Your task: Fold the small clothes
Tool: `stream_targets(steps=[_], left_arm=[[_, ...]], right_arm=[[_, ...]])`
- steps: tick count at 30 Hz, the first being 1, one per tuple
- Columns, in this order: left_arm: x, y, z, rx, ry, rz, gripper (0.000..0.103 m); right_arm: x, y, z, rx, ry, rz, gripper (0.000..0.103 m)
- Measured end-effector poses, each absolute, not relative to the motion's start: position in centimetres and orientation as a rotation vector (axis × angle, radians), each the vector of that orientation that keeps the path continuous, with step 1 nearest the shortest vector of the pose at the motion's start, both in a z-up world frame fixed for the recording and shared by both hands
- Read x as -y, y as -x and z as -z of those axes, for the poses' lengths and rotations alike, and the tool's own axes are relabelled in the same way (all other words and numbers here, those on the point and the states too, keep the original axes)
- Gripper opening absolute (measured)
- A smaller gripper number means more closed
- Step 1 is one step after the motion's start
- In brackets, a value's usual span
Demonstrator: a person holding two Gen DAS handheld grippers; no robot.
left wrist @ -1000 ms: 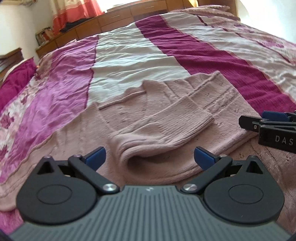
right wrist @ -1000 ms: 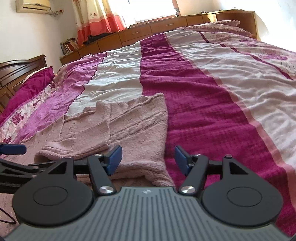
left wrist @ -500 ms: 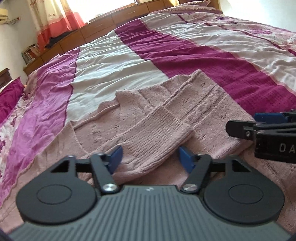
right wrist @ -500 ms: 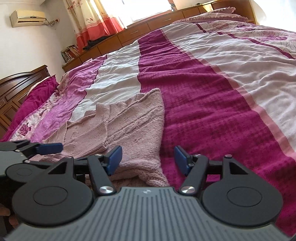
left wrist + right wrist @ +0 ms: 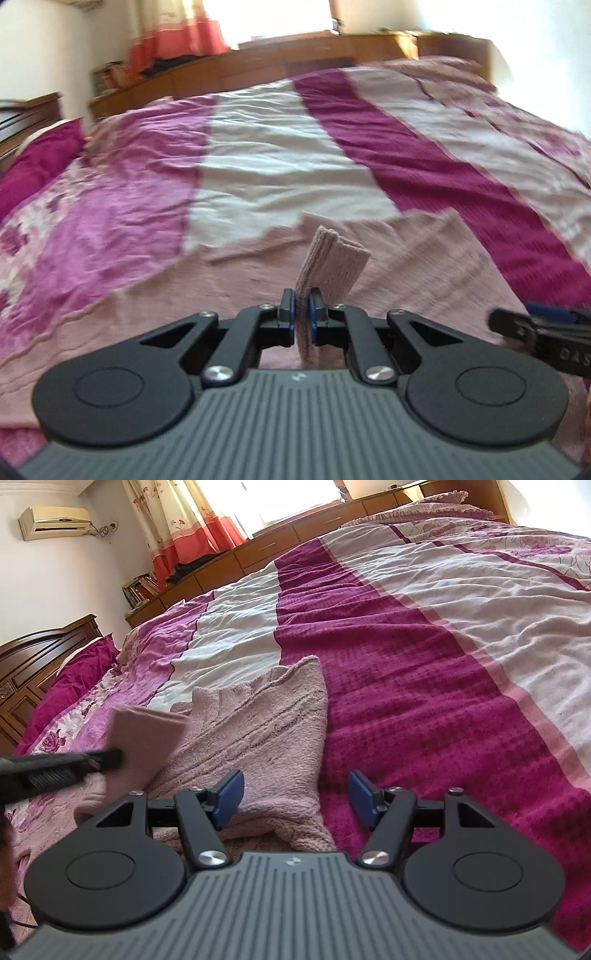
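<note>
left gripper clenched on sweater sleeve; right gripper released, air conditioner only there

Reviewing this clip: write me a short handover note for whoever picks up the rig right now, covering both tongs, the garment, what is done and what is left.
Left tongs: just closed, shut on the sleeve cuff of the pink knit sweater, cuff raised off the garment.
Right tongs: open, holding nothing, over the sweater's near right edge.
Sweater lies spread on the striped bedspread.
Done: sleeve gripped.
Left: probably carry the sleeve across the body, then fold the rest; no finished fold is visible yet.
</note>
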State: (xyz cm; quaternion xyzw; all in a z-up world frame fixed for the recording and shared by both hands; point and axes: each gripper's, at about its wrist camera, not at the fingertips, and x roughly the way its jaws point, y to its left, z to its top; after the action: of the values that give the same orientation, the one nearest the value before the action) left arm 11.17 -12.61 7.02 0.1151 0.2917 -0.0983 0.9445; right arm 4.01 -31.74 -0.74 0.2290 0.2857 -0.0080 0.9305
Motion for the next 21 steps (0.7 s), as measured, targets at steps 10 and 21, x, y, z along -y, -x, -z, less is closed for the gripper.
stream_targets(steps=[10,21], left_arm=[[5.0,-11.4,-7.6,-0.647,-0.135,-0.012,0.009],[0.0,-11.0,-4.3,-0.835,-0.058,-0.159,0.02]], right_arm=[[31.6,-4.1,0.8,-0.586,-0.457,0.018,0.07],[31.6,-4.1,0.8,-0.587,-0.457,0.018,0.07]])
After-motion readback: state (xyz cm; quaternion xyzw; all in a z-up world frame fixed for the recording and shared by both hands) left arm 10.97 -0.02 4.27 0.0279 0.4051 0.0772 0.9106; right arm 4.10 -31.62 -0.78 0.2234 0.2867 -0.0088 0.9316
